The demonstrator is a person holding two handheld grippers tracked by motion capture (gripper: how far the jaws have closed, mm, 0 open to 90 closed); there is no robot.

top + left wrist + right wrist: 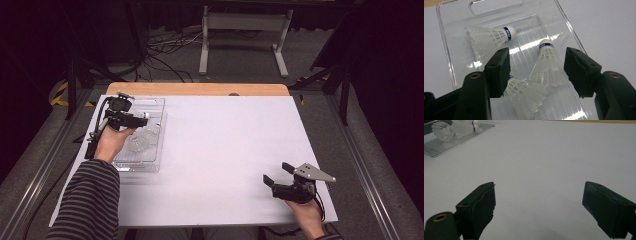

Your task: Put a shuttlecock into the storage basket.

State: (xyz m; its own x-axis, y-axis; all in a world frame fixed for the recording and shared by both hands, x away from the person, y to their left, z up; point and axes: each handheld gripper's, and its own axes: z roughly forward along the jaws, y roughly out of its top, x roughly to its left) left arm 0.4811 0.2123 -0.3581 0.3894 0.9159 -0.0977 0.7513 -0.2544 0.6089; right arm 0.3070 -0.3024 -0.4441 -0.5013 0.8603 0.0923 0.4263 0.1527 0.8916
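A clear plastic tray lies at the left of the white table and holds three white shuttlecocks with blue bands. One shuttlecock lies at the far end of the tray, a second in the middle, and a third nearest the camera. My left gripper hangs over the tray with its jaws open, one on each side of the middle shuttlecock and not pressing it. Near the table's front right, my right gripper is open with nothing between its jaws.
A wooden strip runs along the table's far edge. Beyond it stand a white metal frame and cables on the dark floor. From the right gripper view, the tray and shuttlecocks sit far off at the upper left.
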